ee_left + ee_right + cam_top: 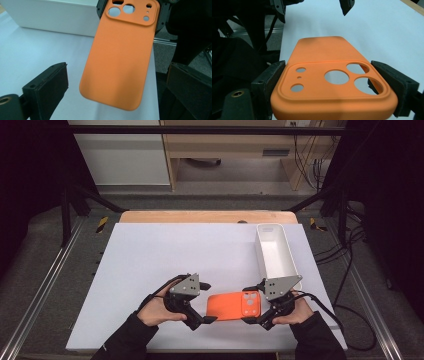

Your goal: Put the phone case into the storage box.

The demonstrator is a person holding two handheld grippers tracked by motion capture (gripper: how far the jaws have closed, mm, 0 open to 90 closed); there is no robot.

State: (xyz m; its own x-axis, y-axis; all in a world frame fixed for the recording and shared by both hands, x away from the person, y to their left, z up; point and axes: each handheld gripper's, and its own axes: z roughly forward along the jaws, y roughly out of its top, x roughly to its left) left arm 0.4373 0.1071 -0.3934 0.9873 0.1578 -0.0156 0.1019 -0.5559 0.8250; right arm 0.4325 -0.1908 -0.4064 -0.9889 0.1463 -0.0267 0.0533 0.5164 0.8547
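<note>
An orange phone case (234,305) (120,57) (324,50) hangs just above the white table top (150,265), back side up, with its camera cutouts at the right end. My right gripper (248,305) (332,80) is shut on that camera end, one pad on each long edge. My left gripper (207,302) (117,75) stands open around the plain left end. Its pads (52,82) stay clear of the case, with a gap on both sides.
A long white bin (275,250) (50,15) stands empty at the right of the table, just behind the right gripper. The white surface stretches wide to the left and back. Its front edge lies close under the person's hands.
</note>
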